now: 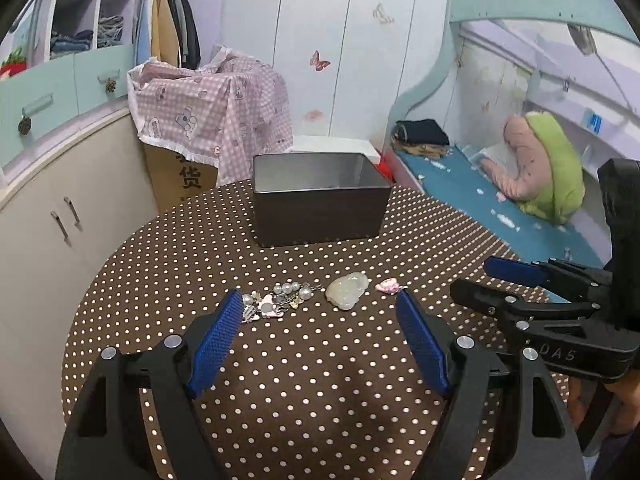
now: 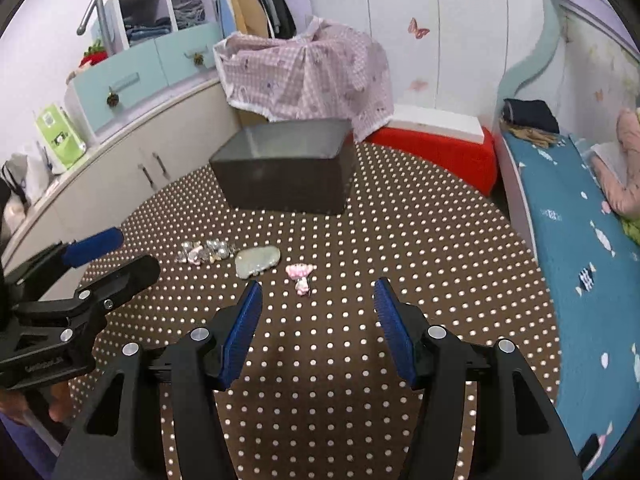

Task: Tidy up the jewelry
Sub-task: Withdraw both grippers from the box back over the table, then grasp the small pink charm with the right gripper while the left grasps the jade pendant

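Jewelry, three pieces, lies mid-table: a pearl charm bracelet (image 1: 276, 300), a pale jade pendant (image 1: 347, 290) and a small pink charm (image 2: 301, 276). The left gripper (image 1: 320, 304) and right gripper (image 2: 318, 292) both hover with jaws wide and nothing between them. "DAS" is readable on the right gripper's body. One dark metal box (image 1: 320, 196) stands open toward the far edge of the polka-dot table (image 1: 320, 380)

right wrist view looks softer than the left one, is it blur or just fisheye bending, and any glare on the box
Right wrist view: motion-soft, the pearl bracelet smeared, metal box dull without glare. Left wrist view: sharper, the bracelet's beads distinct, a pale sheen inside the box. Both views bend at the edges, with dark corners.
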